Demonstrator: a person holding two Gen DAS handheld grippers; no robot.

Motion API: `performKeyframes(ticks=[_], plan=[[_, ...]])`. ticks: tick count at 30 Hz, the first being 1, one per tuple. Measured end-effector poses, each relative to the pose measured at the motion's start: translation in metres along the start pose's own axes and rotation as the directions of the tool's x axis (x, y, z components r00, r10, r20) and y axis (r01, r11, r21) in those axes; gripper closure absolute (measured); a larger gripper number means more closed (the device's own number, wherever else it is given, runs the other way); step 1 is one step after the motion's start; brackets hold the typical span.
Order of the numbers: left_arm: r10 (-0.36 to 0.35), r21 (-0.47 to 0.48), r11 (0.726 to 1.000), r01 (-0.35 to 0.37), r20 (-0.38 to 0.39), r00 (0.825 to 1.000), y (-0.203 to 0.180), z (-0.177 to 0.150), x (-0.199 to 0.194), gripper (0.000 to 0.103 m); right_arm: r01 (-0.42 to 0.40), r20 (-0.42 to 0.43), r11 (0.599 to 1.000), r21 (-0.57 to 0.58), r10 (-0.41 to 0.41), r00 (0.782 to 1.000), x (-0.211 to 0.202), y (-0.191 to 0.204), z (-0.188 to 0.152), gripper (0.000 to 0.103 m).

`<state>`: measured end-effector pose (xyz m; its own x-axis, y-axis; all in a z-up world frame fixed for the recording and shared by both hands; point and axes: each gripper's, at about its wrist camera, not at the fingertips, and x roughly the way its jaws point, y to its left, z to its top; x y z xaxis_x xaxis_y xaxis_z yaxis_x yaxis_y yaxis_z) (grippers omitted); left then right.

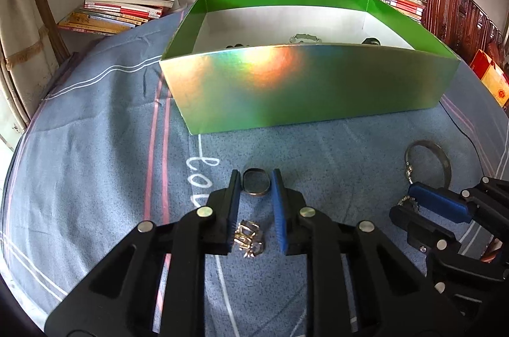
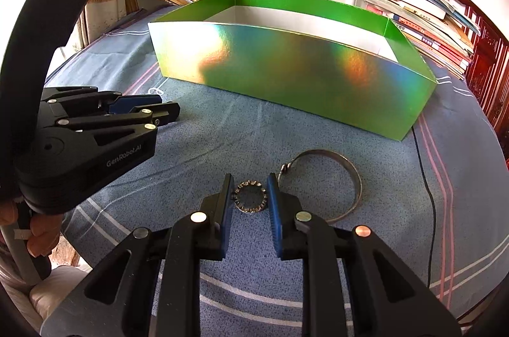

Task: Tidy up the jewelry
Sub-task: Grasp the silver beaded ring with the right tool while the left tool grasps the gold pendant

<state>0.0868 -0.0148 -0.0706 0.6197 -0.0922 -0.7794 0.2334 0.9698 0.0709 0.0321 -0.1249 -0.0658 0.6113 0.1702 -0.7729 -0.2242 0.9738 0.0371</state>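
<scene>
Your left tool [image 1: 256,182] stood open at lower centre of its frame, fingers either side of a plain oval ring [image 1: 255,185] lying on the blue striped cloth [image 1: 95,146]; a silver link piece [image 1: 248,238] lay nearer the camera between the same fingers. Your right tool [image 2: 249,192] stood open around a toothed ring [image 2: 250,197], with a metal bangle [image 2: 331,178] just to its right. The green iridescent box [image 2: 286,73] sat beyond, mid-frame, holding a few pieces too hidden to name.
</scene>
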Motion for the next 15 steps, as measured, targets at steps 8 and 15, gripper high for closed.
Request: performKeyframes(ticks=[8,15], plan=[[0.008,0.002,1.0,-0.008,-0.001,1.0,-0.001,-0.006,-0.005,0.083,0.091,0.001,0.993,0.077,-0.091,0.996,0.002,-0.018,0.002,0.082],[0.032,0.005,0.999,-0.032,0.006,0.999,-0.006,-0.009,-0.007,0.083,0.223,-0.006,0.958,0.18,-0.226,0.974,0.003,-0.041,0.004,0.082]])
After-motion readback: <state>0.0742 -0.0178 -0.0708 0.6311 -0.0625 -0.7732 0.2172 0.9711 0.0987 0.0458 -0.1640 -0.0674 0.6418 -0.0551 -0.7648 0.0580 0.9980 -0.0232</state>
